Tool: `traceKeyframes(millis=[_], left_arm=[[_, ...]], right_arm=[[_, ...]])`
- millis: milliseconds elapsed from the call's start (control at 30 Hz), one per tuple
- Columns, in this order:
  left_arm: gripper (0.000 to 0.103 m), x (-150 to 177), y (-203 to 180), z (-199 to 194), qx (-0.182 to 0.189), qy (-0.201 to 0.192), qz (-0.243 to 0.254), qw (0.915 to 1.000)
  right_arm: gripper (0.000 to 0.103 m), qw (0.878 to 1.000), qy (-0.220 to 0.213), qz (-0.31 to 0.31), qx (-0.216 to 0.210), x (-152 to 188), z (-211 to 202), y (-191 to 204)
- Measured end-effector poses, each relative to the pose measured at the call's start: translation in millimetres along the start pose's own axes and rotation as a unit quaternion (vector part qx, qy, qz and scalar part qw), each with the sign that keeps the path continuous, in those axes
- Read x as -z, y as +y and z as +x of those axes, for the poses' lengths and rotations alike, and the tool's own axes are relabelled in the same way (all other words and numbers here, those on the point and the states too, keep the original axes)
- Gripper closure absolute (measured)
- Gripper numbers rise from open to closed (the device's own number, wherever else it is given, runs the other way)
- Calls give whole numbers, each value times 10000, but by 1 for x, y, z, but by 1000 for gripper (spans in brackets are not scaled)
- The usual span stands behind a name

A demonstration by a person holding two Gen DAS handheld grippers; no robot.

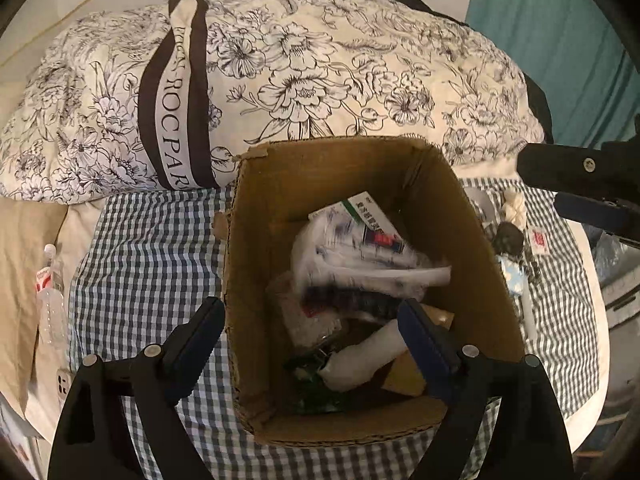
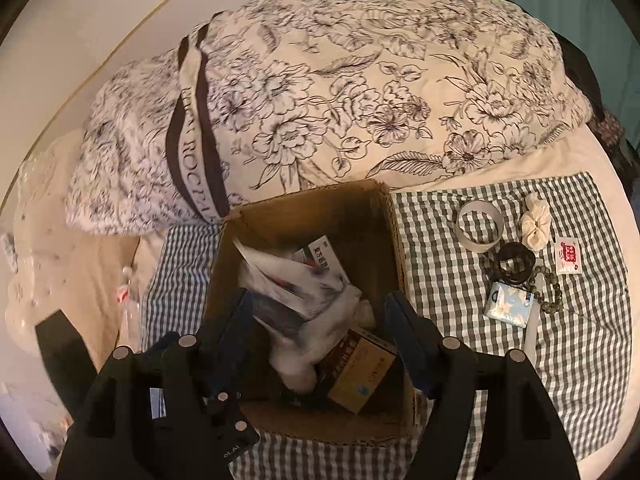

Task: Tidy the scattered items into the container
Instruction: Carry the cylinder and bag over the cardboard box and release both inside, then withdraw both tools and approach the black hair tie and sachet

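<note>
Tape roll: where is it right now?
In the right wrist view, the tape roll lies on the checked cloth, right of the cardboard box, beside the cream scrunchie.

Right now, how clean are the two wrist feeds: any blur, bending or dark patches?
Left wrist view: warm dim light, fisheye bends the checked cloth, the plastic bag in the cardboard box is smeared. Right wrist view: same bowing, box floor shadowed, floral duvet soft; tape roll fairly crisp.
</note>
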State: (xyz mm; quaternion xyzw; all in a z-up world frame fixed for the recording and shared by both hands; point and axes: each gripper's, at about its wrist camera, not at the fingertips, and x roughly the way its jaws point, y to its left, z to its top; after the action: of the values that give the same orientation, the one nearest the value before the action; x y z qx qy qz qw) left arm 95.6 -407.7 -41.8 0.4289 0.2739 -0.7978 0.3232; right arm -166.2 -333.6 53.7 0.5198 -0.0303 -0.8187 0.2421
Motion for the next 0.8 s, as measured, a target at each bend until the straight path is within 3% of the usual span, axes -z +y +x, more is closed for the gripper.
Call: traceKeyframes(millis=[200, 433, 567, 800], left_arm=[[12, 0, 5, -14, 198, -97, 306, 9993], [12, 0, 14, -34, 620, -176, 728, 9953], [8, 0, 12, -42, 803, -260, 945, 9919], [8, 1, -18, -49, 968, -153, 739, 9924]], right_arm=[[34, 9978, -138, 630, 174, 10, -12, -18], [34, 9874, -730, 1239, 663, 27, -51, -14], [34, 9766, -1167, 1605, 826, 52, -85, -7], [34, 9594, -1238, 1987, 1571, 116, -147, -33]])
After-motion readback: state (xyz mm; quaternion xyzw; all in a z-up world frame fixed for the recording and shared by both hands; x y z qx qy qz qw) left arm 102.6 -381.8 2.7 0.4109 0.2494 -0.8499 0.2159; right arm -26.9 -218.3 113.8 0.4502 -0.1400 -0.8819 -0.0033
